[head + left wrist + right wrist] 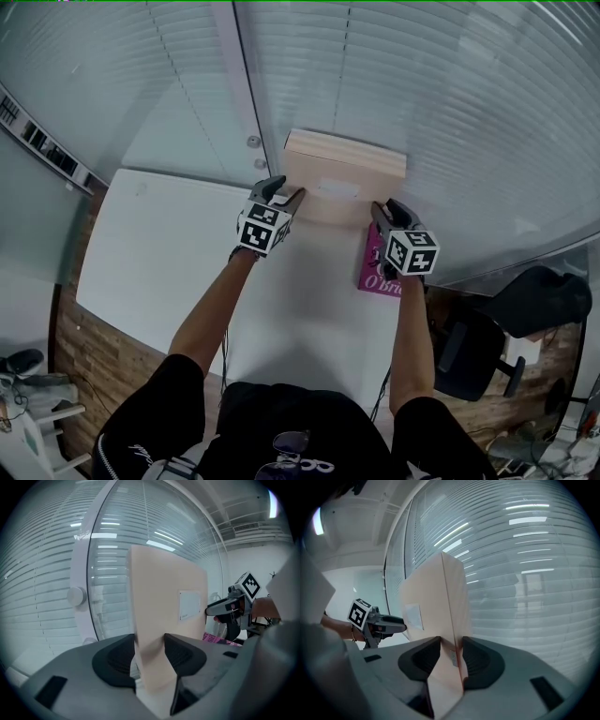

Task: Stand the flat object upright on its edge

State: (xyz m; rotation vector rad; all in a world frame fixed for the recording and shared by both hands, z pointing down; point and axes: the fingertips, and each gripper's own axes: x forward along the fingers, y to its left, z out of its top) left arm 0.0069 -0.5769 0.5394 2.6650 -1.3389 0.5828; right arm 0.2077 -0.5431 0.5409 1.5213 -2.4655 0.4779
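Flat box (pixel 345 173) upright, clamped in jaws of left gripper (pixel 286 193) + right gripper (pixel 382 208). Risk: uneven release w/ narrow edge, poss. topple onto bench (pixel 169 253).

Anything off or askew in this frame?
Nothing damaged or spilled. The beige box stands about upright, clamped at its ends by the left gripper and right gripper. Only oddity: a magenta book lies at the right edge of the table, partly under the right gripper.
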